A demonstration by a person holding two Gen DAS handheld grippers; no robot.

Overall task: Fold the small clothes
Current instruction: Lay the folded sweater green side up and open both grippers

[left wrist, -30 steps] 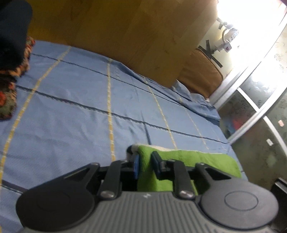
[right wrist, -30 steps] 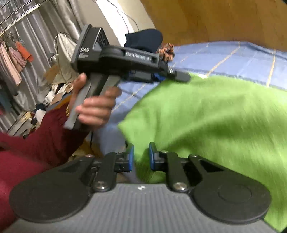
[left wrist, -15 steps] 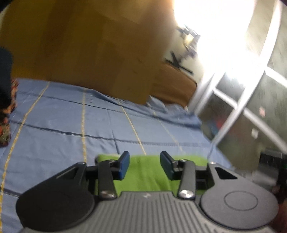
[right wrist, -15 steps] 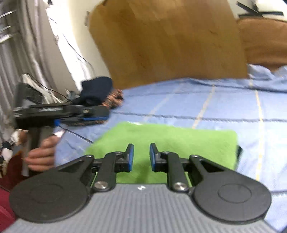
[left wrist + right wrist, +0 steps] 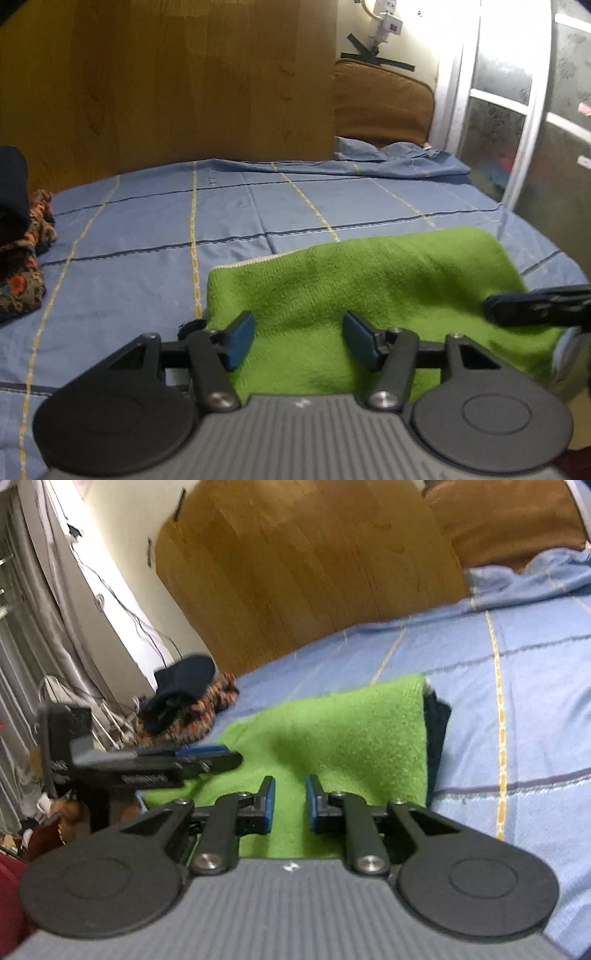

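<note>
Green cloth [image 5: 369, 291] is lying folded on the bed [image 5: 147, 229], low centre of both views, dark fabric [image 5: 437, 738] showing under its right edge. Left claw [image 5: 298, 341] is standing spread, having just been opening, nothing pinched, apparently releasing after the fold. Right claw [image 5: 290, 805] is narrowly parted, empty, hovering over the cloth

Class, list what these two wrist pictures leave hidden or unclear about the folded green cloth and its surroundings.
- Near edge of the green cloth: left wrist view, hidden by the left gripper.
- Dark item under the cloth: right wrist view, only an edge shows.
- Dark and patterned clothes: left wrist view, cut off by the frame edge.
</note>
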